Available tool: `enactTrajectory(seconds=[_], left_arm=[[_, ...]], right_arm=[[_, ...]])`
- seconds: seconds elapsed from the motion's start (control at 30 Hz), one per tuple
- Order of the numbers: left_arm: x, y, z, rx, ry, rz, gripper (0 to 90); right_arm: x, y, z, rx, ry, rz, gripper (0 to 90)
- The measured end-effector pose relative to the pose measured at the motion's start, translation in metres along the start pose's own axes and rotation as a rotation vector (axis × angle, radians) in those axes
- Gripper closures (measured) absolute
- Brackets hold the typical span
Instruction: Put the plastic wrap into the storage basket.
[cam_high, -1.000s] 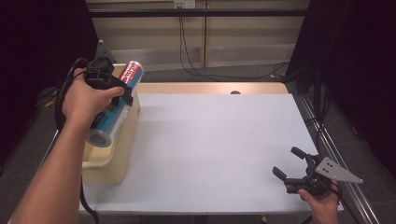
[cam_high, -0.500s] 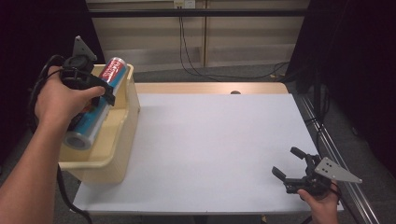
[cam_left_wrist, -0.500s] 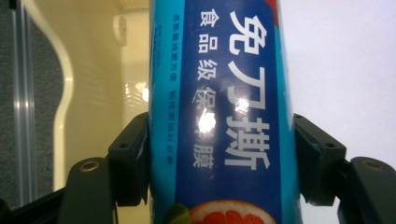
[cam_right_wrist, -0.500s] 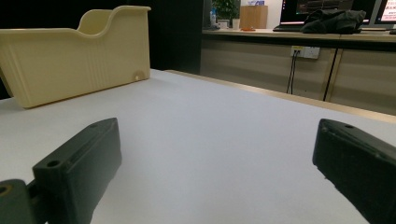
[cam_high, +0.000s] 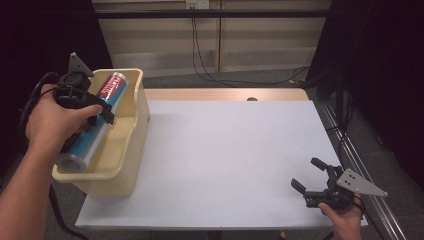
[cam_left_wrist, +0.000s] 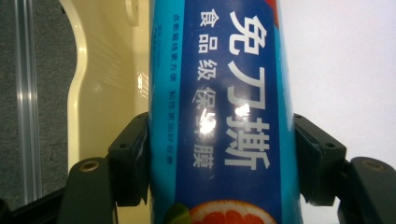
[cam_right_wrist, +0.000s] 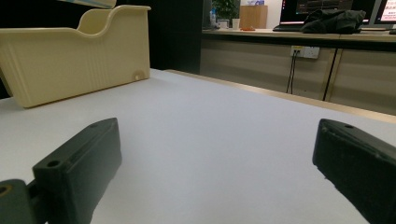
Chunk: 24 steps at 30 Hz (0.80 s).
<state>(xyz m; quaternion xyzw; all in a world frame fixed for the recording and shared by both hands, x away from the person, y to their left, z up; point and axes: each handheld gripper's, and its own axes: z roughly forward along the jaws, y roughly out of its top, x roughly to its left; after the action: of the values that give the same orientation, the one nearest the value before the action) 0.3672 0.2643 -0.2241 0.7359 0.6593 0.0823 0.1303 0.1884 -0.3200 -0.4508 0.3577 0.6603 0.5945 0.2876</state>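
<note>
Blue cylindrical roll (cam_left_wrist: 219, 112), white print "免刀撕", "食品级保鲜膜", pinched by left gripper (cam_left_wrist: 219, 163) fingers above cream plastic bin (cam_high: 131, 145); right gripper (cam_high: 312, 179) fingers spread, low over white desk (cam_high: 225, 150).

Even overhead light brightens the white table (cam_high: 225, 150), surroundings stay dark, and glare spots the blue roll (cam_left_wrist: 219, 116).

High view overlooks table; both tongs cameras, seemingly low, share bin (cam_high: 131, 131).

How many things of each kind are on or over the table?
Grippers: 2, the left gripper and the right gripper
Blue rolls: 1, the roll
Cream bins: 1, the bin
Total: 4
</note>
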Motion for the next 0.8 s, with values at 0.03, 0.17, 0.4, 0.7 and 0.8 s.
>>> enactTrajectory(seconds=[0.03, 0.17, 0.4, 0.7, 0.8], left_arm=[[0.001, -0.001, 0.001, 0.001, -0.003, -0.003, 32.2], [0.004, -0.003, 0.005, 0.011, 0.003, -0.004, 32.2], [0.009, -0.008, 0.015, 0.019, 0.004, -0.017, 32.2], [0.011, -0.012, 0.028, 0.046, -0.006, -0.023, 32.2], [0.012, -0.013, 0.032, 0.063, -0.011, -0.023, 32.2]], right_arm=[[0.000, 0.000, 0.000, 0.000, 0.000, 0.000, 1.1], [0.000, 0.000, 0.000, 0.000, -0.002, 0.000, 1.1], [0.000, 0.000, 0.000, -0.001, -0.001, -0.003, 1.0], [0.000, 0.000, 0.000, 0.001, -0.003, -0.004, 1.1], [0.000, 0.000, 0.000, 0.001, -0.002, -0.006, 1.1]])
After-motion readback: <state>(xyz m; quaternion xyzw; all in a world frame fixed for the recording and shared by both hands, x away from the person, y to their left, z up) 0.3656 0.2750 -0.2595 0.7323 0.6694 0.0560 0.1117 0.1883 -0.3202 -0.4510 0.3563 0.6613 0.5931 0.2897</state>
